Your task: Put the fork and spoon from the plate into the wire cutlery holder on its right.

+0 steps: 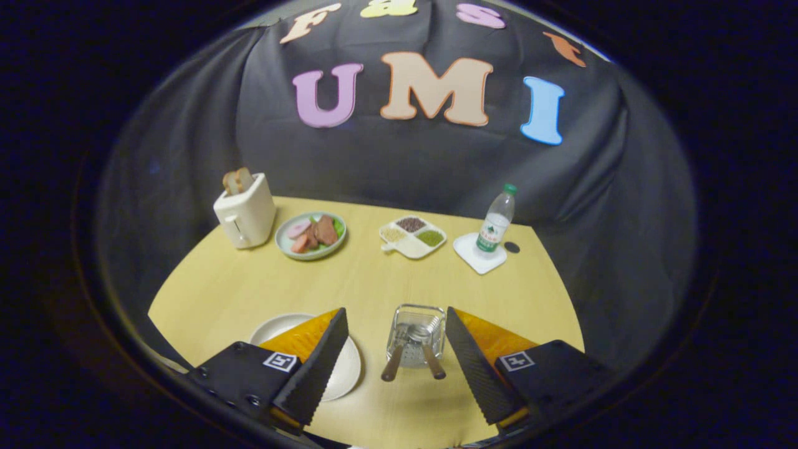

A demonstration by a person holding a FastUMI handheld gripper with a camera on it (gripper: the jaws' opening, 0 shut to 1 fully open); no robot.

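Between the two fingers, low in the centre of the frame, stands the wire cutlery holder [416,335]. Two utensils rest in it with handles leaning out toward the camera: one handle [394,365] points lower left, the other handle [434,363] points lower right. Their heads meet inside the basket; which is the fork and which the spoon cannot be told at this size.

The gripper [396,365] has its jaws spread wide and grips nothing. The holder sits in the gap without touching either finger.

To the lower left, partly behind the left finger, lies the white plate [346,368]. Its visible surface is bare, so the task appears complete or nearly so.

Risks from this position:
- Both handles lean outward over the holder's near rim. A forward or downward move of the gripper could strike them and tip the light wire holder.
- Closing the jaws at this position could catch the holder's sides or a handle and drag it across the table [374,280].
- A sideways sweep to the left could clip the plate's rim.

A straight withdrawal, up and back with jaws kept apart, seems the safest course.

Farther back, across the upper part of the table, stand a toaster [245,212] at upper left, a food plate [311,234] beside it, a divided dish [413,237] at centre, and a water bottle [496,219] on a white coaster [479,253] at upper right. All are well apart from the gripper.
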